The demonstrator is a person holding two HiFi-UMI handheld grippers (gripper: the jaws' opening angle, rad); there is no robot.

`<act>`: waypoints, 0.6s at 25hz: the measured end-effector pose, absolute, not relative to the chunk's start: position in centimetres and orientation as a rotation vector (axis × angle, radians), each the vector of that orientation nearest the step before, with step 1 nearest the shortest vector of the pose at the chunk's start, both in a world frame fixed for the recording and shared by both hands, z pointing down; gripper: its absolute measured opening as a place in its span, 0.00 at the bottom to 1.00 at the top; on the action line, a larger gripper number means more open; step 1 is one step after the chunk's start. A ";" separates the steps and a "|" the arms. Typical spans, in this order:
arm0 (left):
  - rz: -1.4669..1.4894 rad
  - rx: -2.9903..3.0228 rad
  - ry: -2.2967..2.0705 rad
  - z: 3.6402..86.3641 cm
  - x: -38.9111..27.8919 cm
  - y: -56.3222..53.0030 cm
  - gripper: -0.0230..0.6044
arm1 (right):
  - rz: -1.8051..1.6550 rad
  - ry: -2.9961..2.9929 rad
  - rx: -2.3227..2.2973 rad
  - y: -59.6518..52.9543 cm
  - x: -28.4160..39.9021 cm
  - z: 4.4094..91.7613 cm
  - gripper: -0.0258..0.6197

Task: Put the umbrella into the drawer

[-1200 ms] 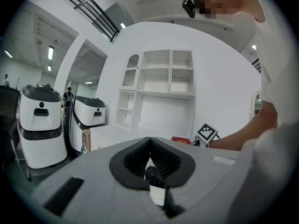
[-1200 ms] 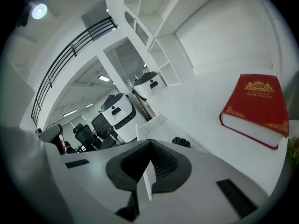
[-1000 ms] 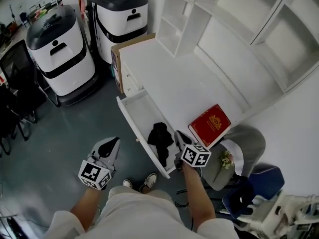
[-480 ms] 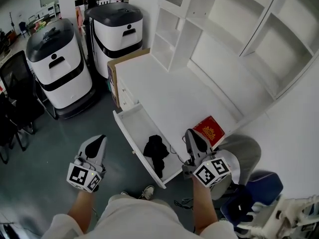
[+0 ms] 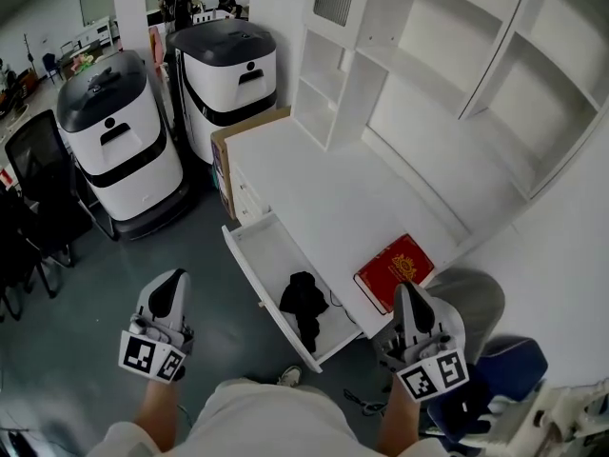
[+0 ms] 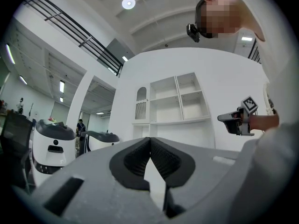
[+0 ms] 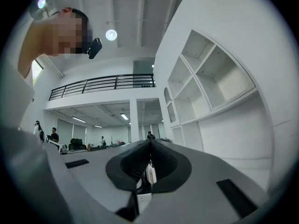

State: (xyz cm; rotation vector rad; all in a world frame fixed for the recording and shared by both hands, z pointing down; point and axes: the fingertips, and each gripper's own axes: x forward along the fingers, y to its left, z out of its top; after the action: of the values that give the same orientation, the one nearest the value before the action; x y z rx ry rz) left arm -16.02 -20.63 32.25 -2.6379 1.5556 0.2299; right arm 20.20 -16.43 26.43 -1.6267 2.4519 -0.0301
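Note:
The black folded umbrella (image 5: 304,303) lies in the open white drawer (image 5: 249,272), which is pulled out from the desk's front. Neither gripper touches it. My left gripper (image 5: 169,284) hangs over the floor to the left of the drawer, shut and empty. My right gripper (image 5: 411,291) is off the desk's near corner, right of the drawer and beside the red book (image 5: 395,270), also shut and empty. In the left gripper view the pads of the left gripper (image 6: 150,141) meet with nothing between them. The right gripper (image 7: 150,143) shows the same in its own view.
A white desk (image 5: 324,179) with wall shelves (image 5: 428,65) fills the right. Two white-and-black machines (image 5: 119,141) (image 5: 228,74) stand at the left, a cardboard box (image 5: 228,150) at the desk's end. A grey chair (image 5: 476,298) sits by my right hand, a black office chair (image 5: 38,169) far left.
Both grippers have risen and drawn back toward me. The right one left the drawer's edge and swung right past the red book. The umbrella stays in the drawer.

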 end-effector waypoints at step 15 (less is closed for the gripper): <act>0.195 -2.628 1.628 33.3 -16.8 -19.1 0.06 | -0.053 2.413 -1.613 -16.2 19.9 25.8 0.04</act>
State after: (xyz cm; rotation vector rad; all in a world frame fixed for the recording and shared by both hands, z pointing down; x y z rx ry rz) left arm -16.85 -19.11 33.31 -2.6285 1.6282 0.1954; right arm 19.89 -16.25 25.76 -1.6134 2.4134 -0.0532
